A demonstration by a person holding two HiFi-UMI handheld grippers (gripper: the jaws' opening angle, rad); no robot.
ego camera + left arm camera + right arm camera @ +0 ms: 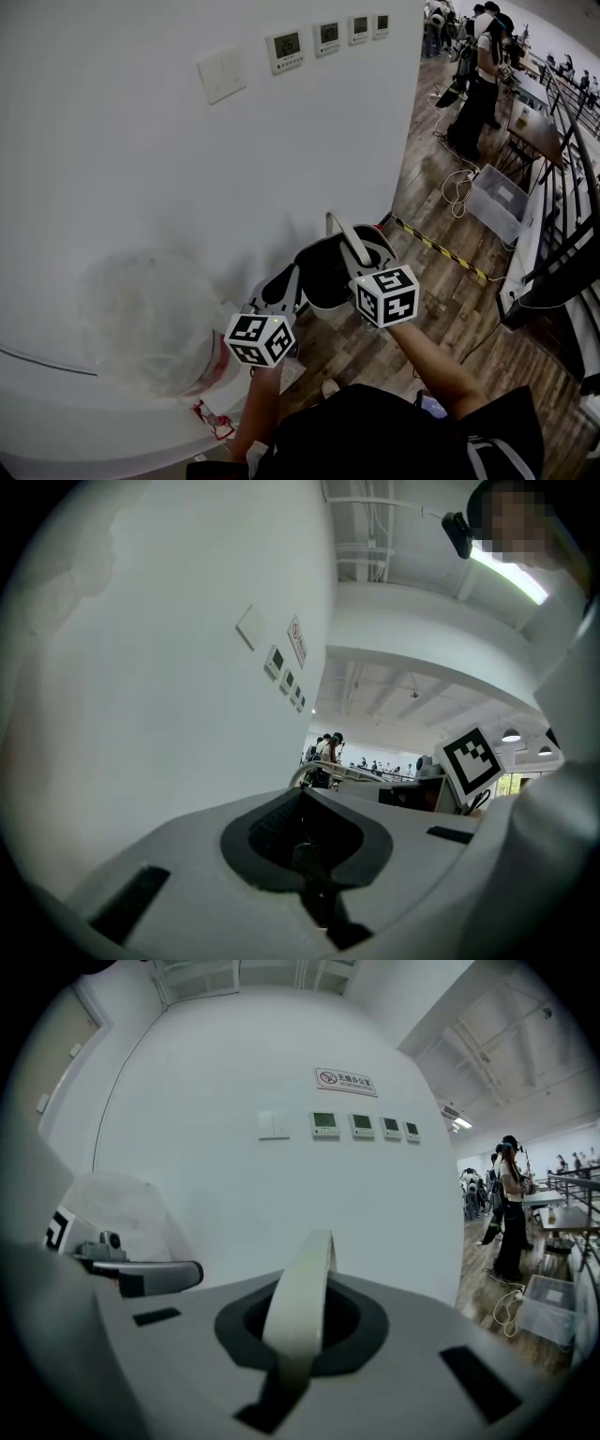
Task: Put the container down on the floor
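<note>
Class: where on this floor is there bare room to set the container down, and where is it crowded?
Bare wooden floor lies under the container, between the white wall and the striped tape. Crowded: the translucent bag at left, and the clear box and cables beyond the tape.

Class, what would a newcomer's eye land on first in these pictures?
A dark container hangs over the wooden floor by its pale handle, which the right gripper clamps, with the left gripper at its left side. Behind curves a white wall bearing four small display panels. A bulging clear bag sits lower left.
</note>
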